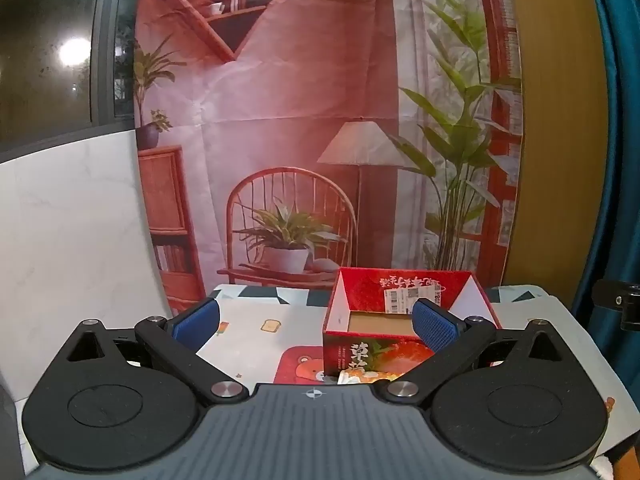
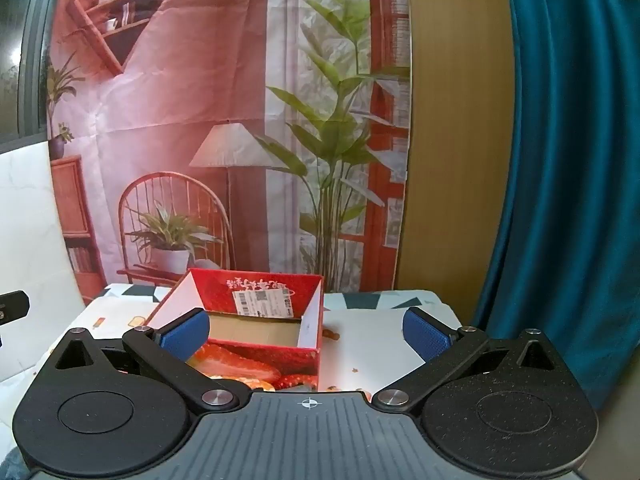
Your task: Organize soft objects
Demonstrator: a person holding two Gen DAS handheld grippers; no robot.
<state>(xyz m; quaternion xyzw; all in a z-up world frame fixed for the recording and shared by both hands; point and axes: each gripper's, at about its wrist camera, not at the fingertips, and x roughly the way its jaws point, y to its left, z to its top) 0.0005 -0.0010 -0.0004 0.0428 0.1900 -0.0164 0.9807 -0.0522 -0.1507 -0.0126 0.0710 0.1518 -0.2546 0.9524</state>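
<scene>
A printed backdrop [image 1: 320, 120] of a room with a chair, lamp and plants hangs behind the table [image 1: 256, 320], filling most of both views. A teal curtain [image 2: 560, 160] hangs to its right beside a wooden panel [image 2: 452, 120]; a white marbled board [image 1: 72, 220] stands at the left. The table wears a pale cloth with cartoon prints.

On it sits a red strawberry-printed box [image 1: 372, 356], open at the top, a white label on its far inner wall. Its cardboard floor shows bare; no soft object can be seen in either view.

The left gripper [image 1: 316, 320] and the right gripper [image 2: 306, 330] hover over the near table edge, jaws spread wide, gripping nothing. Bare cloth lies to the left and right of the box.
</scene>
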